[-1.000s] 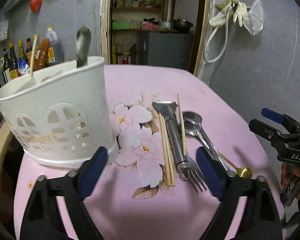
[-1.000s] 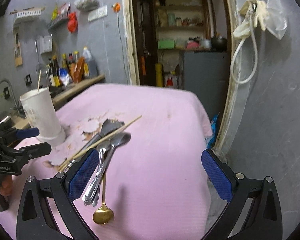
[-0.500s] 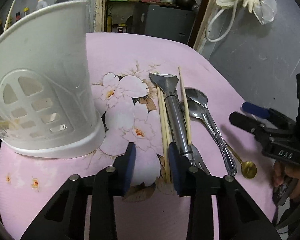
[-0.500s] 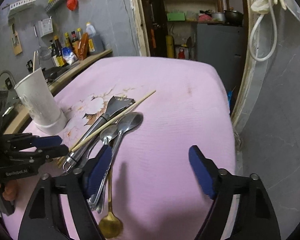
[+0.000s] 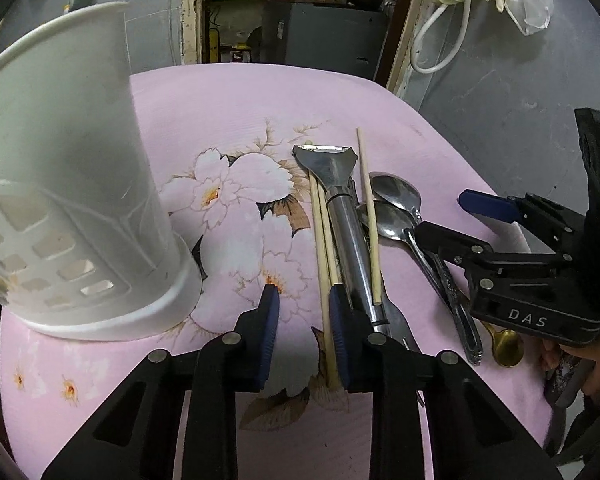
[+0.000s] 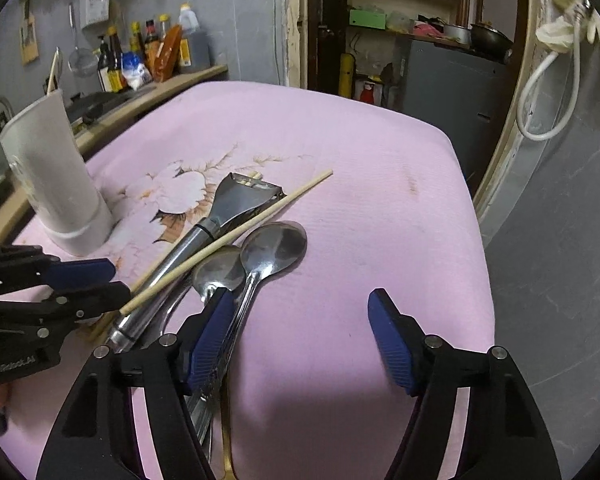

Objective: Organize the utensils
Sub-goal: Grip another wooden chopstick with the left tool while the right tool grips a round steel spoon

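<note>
Pink floral cloth covers the bench [image 5: 236, 112], where a white caddy [image 5: 72, 184] stands left of the utensils: chopsticks [image 5: 323, 248], peeler [image 5: 342, 216] and spoons [image 6: 276, 246]. Left tool [image 5: 303, 334] is narrow and closing, nothing clearly gripped; right tool [image 6: 300, 344] is wide, closing, its left pad beside the spoon handles

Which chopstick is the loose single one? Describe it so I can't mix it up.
On the pink flowered cloth, find the utensil pile right of the white holder. The single chopstick lies on top, along the steel peeler, on its spoon side; the other chopsticks lie on the peeler's holder side.
</note>
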Motion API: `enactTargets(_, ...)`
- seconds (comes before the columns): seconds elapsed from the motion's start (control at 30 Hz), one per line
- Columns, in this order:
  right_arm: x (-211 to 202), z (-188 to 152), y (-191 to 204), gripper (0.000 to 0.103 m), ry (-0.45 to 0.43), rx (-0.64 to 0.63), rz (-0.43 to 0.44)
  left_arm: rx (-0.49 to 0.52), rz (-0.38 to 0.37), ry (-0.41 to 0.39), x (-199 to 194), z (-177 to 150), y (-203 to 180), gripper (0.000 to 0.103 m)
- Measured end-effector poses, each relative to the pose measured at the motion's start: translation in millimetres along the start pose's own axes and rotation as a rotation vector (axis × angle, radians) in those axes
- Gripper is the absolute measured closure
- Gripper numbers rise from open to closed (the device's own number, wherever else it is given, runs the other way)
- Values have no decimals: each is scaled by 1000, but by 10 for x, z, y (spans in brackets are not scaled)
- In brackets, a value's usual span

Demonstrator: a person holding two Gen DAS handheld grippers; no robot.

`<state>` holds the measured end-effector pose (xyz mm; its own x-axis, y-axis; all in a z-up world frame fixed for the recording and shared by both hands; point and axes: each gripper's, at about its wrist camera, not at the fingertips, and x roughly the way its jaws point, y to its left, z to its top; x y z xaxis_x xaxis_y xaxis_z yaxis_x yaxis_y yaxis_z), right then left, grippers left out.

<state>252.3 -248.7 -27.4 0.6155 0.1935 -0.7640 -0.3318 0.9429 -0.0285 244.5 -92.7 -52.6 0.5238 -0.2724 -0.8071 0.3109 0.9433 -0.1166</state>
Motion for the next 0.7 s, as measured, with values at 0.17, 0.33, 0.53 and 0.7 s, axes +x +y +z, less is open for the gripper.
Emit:
enactTargets(0.17,40,18,-37,39,16,-2,-14,28,17,9,55,27,-60,81)
enactTargets(0.33,18,12,-58,46,18,-18,-32,50,21,19,142,97,-101,81)
enactTargets(0.53,26,0,-12,50,18,-38,-21,67,17,33,219,146,-141,85)
enactTargets(0.7,18,-15,36,74,21,-56,10,79,2,27,196,102,-196,99)
